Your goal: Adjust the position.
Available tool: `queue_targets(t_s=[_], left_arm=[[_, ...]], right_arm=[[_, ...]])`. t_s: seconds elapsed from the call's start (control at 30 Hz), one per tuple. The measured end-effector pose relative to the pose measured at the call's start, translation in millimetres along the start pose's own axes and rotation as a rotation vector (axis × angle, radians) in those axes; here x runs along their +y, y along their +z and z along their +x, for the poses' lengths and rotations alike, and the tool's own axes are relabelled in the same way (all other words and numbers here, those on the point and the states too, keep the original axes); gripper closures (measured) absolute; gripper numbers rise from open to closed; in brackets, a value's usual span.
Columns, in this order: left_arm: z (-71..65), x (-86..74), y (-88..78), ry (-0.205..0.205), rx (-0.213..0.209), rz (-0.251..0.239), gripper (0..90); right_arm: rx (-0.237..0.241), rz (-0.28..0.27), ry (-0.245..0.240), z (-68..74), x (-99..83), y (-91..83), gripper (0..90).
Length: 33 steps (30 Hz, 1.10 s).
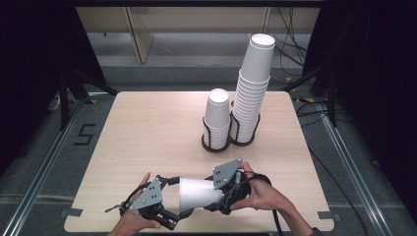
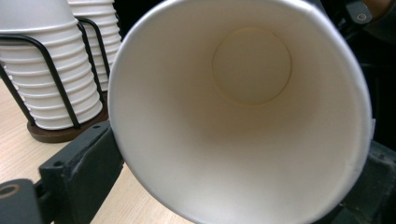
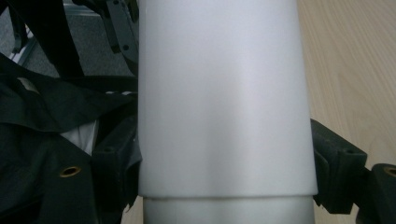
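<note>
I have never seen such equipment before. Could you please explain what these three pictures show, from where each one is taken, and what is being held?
A person sits at a wooden table and holds a hand tool with two black jaws in each hand. These tools are grippers.

The high view looks down from above. The left gripper and the right gripper meet at one white paper cup, which lies sideways between them. Farther back, a black wire holder carries a short stack of cups and a tall stack of cups, mouths down.

The other two pictures come from small cameras on the grippers. The left gripper view looks into the cup's open mouth; its jaws stand beside the rim and look open. The right gripper view looks along the cup's outer wall, with its jaws against both sides, so the right gripper seems to hold the cup.
</note>
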<state>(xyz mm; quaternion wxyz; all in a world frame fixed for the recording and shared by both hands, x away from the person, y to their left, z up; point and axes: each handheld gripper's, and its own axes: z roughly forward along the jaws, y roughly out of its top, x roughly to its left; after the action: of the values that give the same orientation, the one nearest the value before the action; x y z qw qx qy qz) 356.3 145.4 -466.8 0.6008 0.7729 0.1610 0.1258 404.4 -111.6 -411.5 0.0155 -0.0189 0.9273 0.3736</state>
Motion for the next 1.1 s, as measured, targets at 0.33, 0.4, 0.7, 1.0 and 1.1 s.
queue_targets(t_s=[0.33,0.4,0.7,1.0,1.1], left_arm=[[-1.7,2.2,1.7,-0.05,-0.002,-0.084,1.7],[-2.9,2.9,0.8,-0.048,-0.001,-0.086,1.5],[1.6,2.7,-3.1,-0.059,-0.045,-0.076,8.1],[-0.6,5.7,-5.2,-0.04,-0.059,-0.064,12.4],[-1.3,5.7,-4.4,-0.038,-0.056,-0.053,12.6]], right_arm=[[0.038,-0.067,0.031,-0.8,-0.8,2.0,24.6],[0.041,-0.071,0.032,0.1,-0.5,3.7,24.5],[0.035,-0.049,0.023,-0.5,-3.0,8.1,24.9],[0.042,-0.014,0.025,0.4,-5.7,11.2,24.0],[0.043,-0.001,0.031,0.5,-6.2,11.6,22.9]])
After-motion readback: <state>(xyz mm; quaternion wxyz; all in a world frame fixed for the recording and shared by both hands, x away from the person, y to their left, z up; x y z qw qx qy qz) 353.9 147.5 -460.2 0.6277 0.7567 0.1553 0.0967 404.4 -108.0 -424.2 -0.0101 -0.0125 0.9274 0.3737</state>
